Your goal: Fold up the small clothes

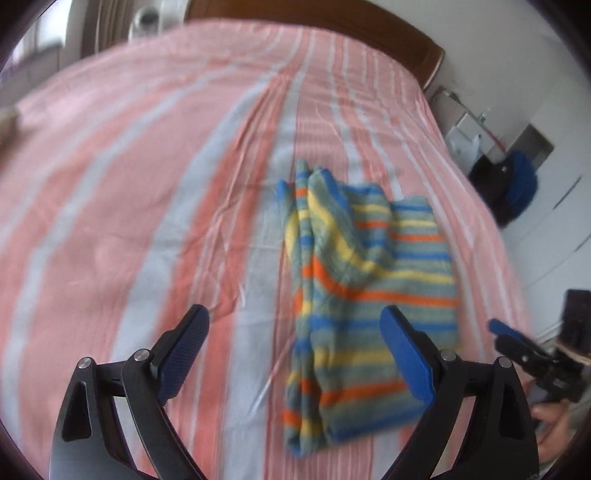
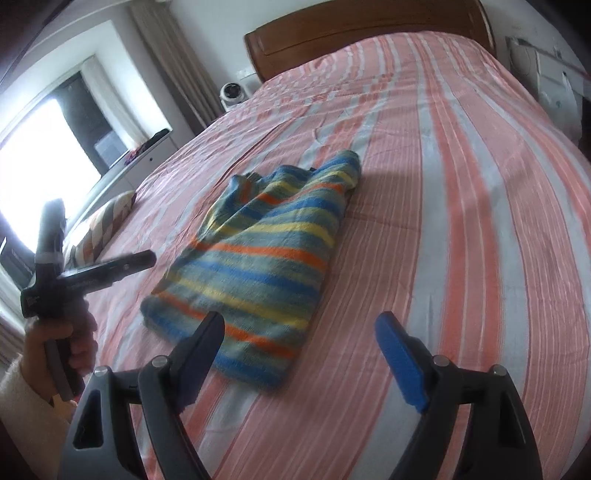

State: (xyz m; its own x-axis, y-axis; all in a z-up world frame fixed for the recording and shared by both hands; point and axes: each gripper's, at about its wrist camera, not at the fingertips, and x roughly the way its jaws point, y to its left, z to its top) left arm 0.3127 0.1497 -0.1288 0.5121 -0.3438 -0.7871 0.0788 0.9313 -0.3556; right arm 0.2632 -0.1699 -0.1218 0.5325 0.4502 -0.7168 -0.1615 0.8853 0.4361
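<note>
A small striped garment [image 1: 365,295] in blue, yellow, orange and grey-green lies bunched and partly folded on the bed; it also shows in the right wrist view [image 2: 258,258]. My left gripper [image 1: 295,321] is open and empty, held just above the bed with its right finger over the garment's near part. My right gripper [image 2: 301,325] is open and empty, hovering at the garment's near right corner. The left gripper also shows in the right wrist view [image 2: 110,269], and the right gripper shows at the right edge of the left wrist view [image 1: 517,343].
The bed has a pink and white striped sheet [image 2: 461,221] and a brown wooden headboard [image 2: 369,33]. A striped pillow [image 2: 107,218] lies at the bed's left side. A white fan [image 2: 232,94] stands beyond it. Dark bags [image 1: 513,181] sit right of the bed.
</note>
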